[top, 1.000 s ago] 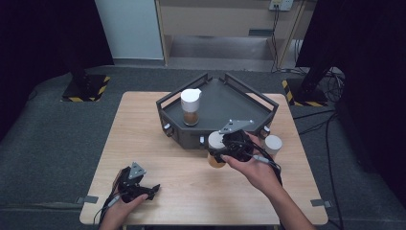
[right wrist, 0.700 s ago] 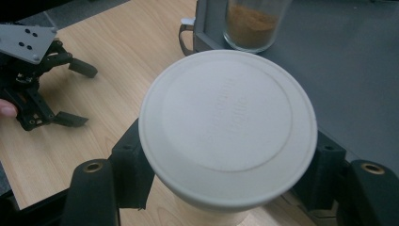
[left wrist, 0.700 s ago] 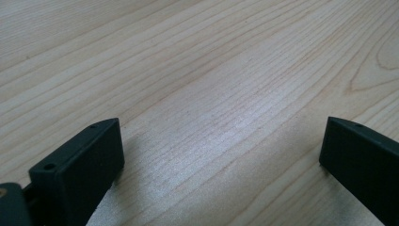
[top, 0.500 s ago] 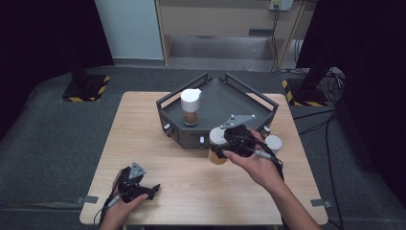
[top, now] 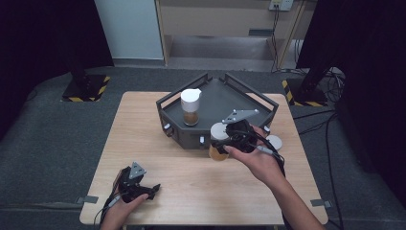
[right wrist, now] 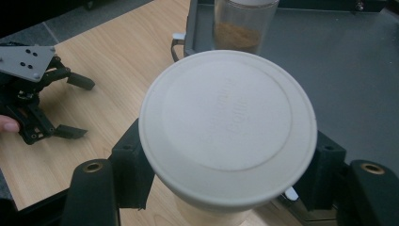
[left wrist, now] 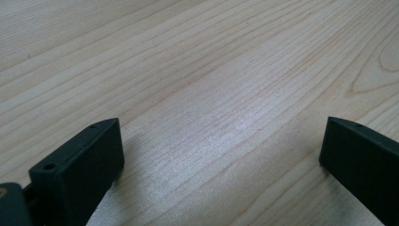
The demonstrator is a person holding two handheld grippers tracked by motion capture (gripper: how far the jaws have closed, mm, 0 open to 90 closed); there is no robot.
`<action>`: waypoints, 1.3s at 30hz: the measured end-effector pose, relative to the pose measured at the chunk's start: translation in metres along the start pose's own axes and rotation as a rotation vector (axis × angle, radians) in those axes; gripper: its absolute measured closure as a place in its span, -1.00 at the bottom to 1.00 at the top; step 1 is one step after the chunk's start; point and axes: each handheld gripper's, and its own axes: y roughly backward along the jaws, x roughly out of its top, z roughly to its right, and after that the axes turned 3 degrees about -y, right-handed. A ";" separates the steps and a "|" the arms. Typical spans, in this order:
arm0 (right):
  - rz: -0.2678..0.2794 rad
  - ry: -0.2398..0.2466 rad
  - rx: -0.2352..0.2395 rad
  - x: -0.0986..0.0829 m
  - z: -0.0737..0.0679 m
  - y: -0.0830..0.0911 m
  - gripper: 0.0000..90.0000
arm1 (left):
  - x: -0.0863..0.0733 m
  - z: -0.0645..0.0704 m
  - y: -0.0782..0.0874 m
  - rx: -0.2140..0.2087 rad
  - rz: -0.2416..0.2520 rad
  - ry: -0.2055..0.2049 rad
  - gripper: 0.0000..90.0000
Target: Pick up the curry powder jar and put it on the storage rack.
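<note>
Pale wooden table (top: 191, 191) under dark surrounds, a grey floor beyond; a dark tray (top: 261, 98) sits at its far side. My right gripper (right wrist: 226, 155) has its jaws shut on the held jar (right wrist: 228, 127), one jaw on each side just below the white lid, which sits directly above and between them; gripping under the lid's rim should keep the jar from slipping downward. In the high view this jar (top: 218, 143) hangs just outside the tray's near wall, so I judge it bound for the tray floor ahead of my jaws; a second jar (top: 190, 106) of brown powder already stands there, upright. A loose white lid (top: 274, 142) lies on the table beside my right hand. My left gripper (left wrist: 221, 155) rests low with jaws wide apart, bare wood between them; idle, kept clear of the work.
</note>
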 end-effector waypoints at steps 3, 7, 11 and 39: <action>-0.005 0.001 0.000 0.001 -0.001 -0.002 -0.25 | 0.000 0.000 0.000 0.000 0.000 0.000 -1.00; -0.009 0.008 0.001 0.004 -0.003 -0.004 -0.25 | 0.000 0.000 0.000 0.000 0.000 0.000 -1.00; -0.011 0.009 0.002 0.008 -0.004 -0.005 -0.25 | 0.000 0.000 0.000 0.002 -0.001 0.001 -1.00; 0.007 0.033 -0.020 0.037 -0.007 0.008 -0.25 | 0.001 0.001 0.000 0.004 -0.003 0.001 -1.00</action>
